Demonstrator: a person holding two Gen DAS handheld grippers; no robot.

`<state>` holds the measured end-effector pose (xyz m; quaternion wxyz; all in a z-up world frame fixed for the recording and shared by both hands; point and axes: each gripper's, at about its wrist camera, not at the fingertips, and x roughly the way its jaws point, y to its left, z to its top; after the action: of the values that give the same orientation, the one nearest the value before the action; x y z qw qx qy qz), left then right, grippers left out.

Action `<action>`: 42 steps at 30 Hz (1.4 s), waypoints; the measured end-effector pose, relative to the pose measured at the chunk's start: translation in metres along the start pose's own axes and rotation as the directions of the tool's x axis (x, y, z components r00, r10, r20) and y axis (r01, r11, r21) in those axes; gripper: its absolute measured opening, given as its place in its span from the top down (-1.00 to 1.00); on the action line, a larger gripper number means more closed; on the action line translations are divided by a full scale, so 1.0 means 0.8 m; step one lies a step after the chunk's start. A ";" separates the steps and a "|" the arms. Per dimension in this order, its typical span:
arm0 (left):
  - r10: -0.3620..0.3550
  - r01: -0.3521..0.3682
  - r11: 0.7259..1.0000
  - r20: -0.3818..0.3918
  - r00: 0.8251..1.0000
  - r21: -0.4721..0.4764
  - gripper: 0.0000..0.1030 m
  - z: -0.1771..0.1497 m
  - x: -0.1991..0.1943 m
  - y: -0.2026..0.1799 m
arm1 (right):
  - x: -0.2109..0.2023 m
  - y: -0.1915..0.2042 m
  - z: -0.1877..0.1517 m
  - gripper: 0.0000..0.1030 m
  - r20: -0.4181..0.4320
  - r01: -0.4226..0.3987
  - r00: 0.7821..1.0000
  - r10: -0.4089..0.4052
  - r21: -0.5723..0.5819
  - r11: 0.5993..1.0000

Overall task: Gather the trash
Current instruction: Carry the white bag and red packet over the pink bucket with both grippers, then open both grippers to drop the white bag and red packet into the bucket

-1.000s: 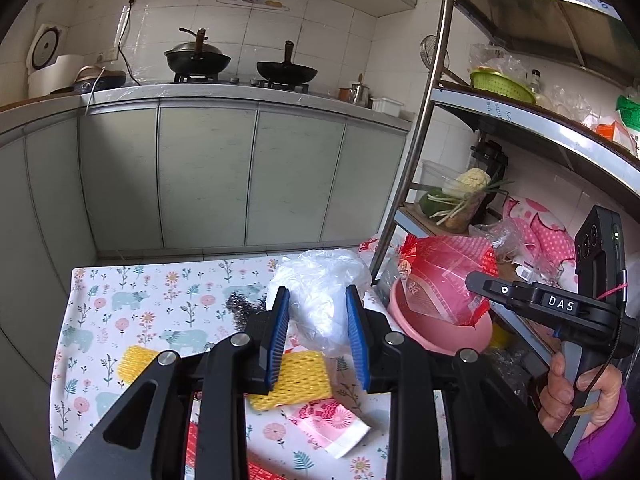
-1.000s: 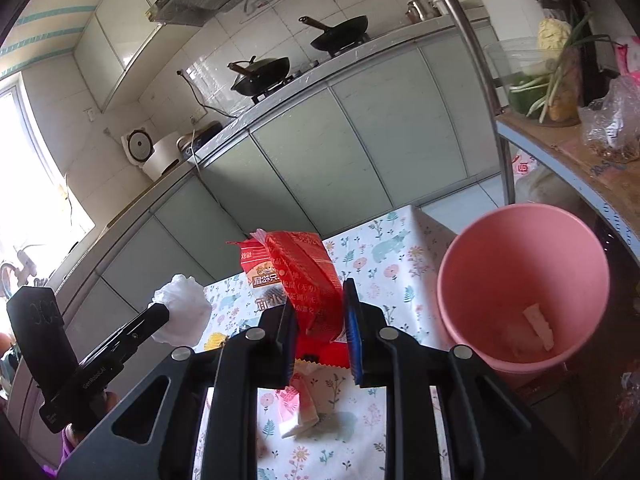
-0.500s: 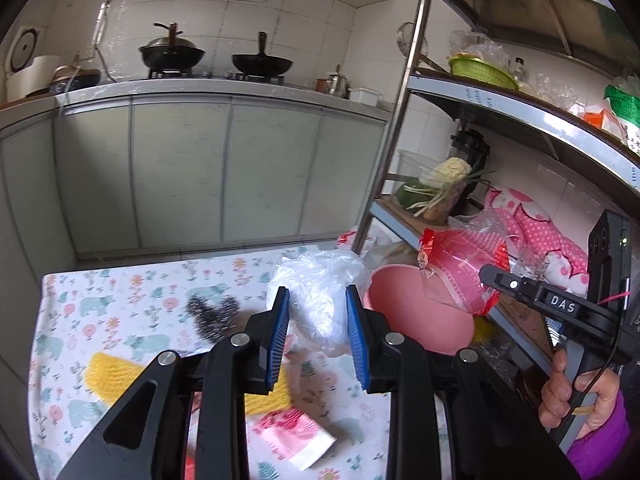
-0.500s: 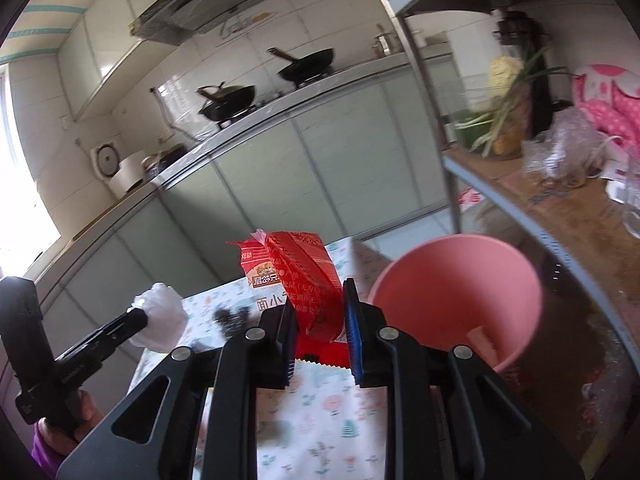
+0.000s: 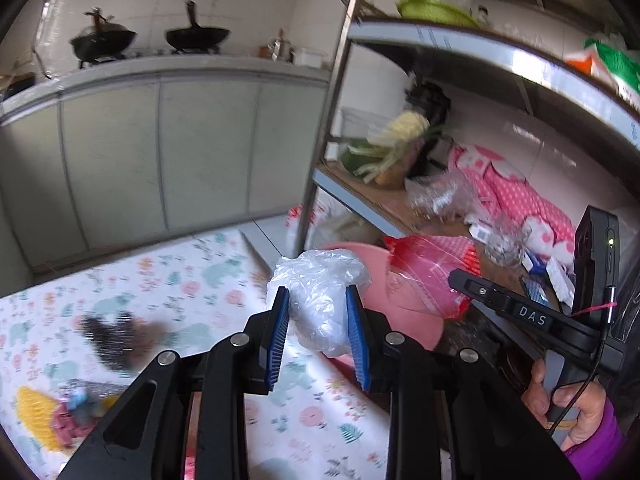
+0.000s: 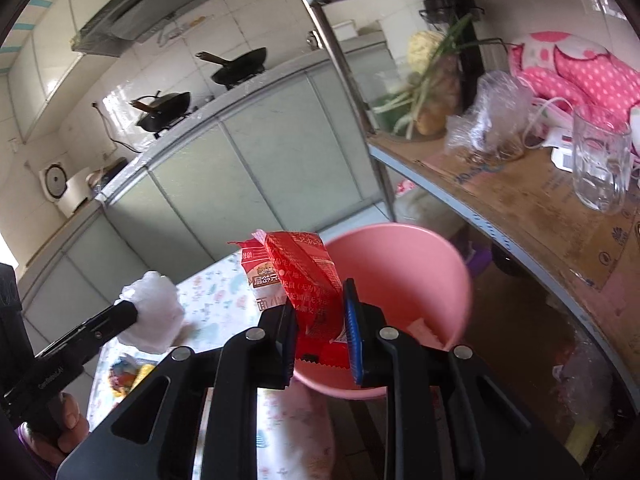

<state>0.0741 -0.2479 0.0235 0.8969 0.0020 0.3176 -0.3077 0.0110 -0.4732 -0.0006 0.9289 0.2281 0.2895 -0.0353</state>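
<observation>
Gripping two trash pieces, one per gripper: plastic bag (image 5: 320, 304), red wrapper (image 6: 308, 280).

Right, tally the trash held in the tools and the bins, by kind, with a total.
Crumpled clear plastic bag, in the left tool: 1
Red printed snack wrapper, in the right tool: 1
Pink round plastic bin: 1
Total: 3

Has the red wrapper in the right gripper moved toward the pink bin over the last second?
Yes. The red wrapper, clamped in the right gripper, now overlaps the pink bin's near rim; earlier it sat left of it.
</observation>
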 end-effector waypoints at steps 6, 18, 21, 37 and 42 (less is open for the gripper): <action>-0.037 0.039 0.999 -0.093 0.995 0.018 0.46 -0.009 0.066 -0.027 | 0.029 -0.028 -0.009 0.58 -0.048 0.033 0.998 -0.031 0.033 0.999; -0.070 0.067 0.998 -0.219 0.973 -0.020 0.40 -0.030 0.146 -0.041 | 0.061 -0.049 -0.013 0.57 -0.077 0.080 0.994 -0.078 0.036 0.996; -0.069 0.065 0.998 -0.226 0.972 -0.025 0.36 -0.032 0.151 -0.042 | 0.069 -0.051 -0.013 0.50 -0.092 0.087 0.992 -0.083 0.048 0.995; -0.098 0.088 0.994 -0.208 0.973 -0.058 0.13 -0.025 0.129 -0.037 | 0.066 -0.043 -0.012 0.12 -0.091 0.084 0.992 -0.082 0.018 0.996; -0.100 0.089 0.994 -0.184 0.978 -0.067 0.13 -0.022 0.110 -0.032 | 0.056 -0.033 -0.010 0.12 -0.080 0.079 0.994 -0.079 0.002 0.997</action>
<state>0.1034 -0.3138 -0.0359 0.8471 -0.0104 0.4090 -0.3392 0.0388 -0.4901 -0.0422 0.9139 0.2199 0.3351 -0.0636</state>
